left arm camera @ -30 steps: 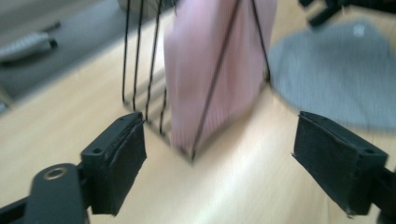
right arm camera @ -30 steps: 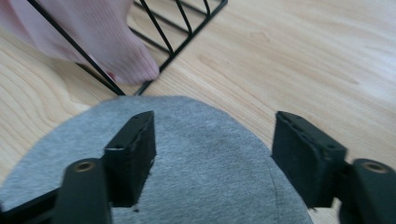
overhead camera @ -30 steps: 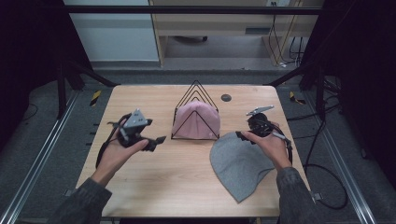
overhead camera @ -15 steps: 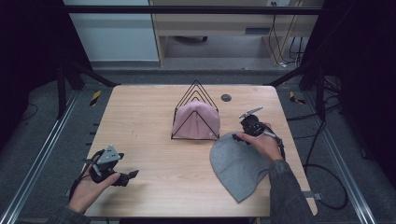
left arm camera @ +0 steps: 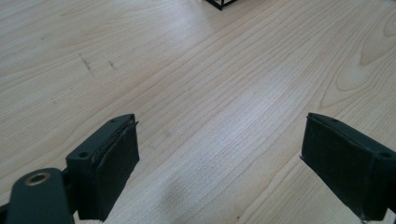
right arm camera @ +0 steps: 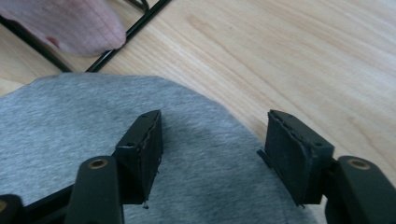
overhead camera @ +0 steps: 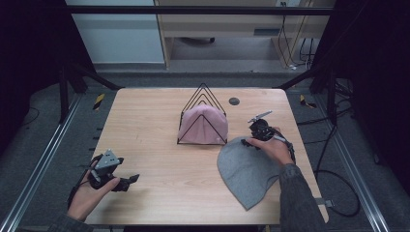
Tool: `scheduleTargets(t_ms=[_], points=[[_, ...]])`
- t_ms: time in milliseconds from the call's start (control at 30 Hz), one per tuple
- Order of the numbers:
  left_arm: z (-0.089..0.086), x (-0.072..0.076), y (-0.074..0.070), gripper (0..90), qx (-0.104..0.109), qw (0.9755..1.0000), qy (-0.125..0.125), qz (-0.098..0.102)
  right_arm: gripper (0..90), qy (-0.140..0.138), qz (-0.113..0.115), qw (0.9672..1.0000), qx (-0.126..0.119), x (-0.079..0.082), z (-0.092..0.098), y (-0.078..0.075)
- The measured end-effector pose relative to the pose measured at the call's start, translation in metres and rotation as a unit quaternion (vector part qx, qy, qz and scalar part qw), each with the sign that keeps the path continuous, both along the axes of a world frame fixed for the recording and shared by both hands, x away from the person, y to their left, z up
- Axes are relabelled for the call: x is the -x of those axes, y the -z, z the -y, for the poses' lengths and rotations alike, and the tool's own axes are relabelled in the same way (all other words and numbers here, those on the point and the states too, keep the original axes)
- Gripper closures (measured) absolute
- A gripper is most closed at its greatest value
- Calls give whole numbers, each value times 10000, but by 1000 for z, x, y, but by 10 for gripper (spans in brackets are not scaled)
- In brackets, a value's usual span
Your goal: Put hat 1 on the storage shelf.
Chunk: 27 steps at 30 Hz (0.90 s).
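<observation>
Your right claw (right arm camera: 210,154) hangs spread over the grey hat's (overhead camera: 249,169) rim, nothing pinched yet; the hat lies flat on the desk (overhead camera: 154,140) beside the rack (overhead camera: 203,104). Drop lower, take one fold only. Left claw (left arm camera: 219,163) is spread over bare wood; bring it across.

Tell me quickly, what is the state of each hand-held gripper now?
Left hand-held gripper: open, empty, over bare table.
Right hand-held gripper: open over the edge of the grey beanie, not gripping it.
</observation>
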<state>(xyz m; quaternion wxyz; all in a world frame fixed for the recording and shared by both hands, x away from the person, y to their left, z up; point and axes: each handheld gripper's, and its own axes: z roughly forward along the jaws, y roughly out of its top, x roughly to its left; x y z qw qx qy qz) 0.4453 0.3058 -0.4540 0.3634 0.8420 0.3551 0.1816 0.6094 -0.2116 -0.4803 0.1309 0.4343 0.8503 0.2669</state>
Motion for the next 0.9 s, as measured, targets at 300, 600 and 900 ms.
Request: scheduleTargets(t_ms=[300, 600, 900], points=[[0, -1, 2, 108, -66, 10000, 15, -40, 350, -64, -114, 9999, 90, -4, -4, 3], [1, -2, 4, 109, -165, 9998, -13, -82, 722, -372, -168, 9991, 134, 5, -1, -2], [1, -5, 8, 86, -210, 9996, -68, -190, 852, -630, 155, 9976, -225, 36, -2, -25]])
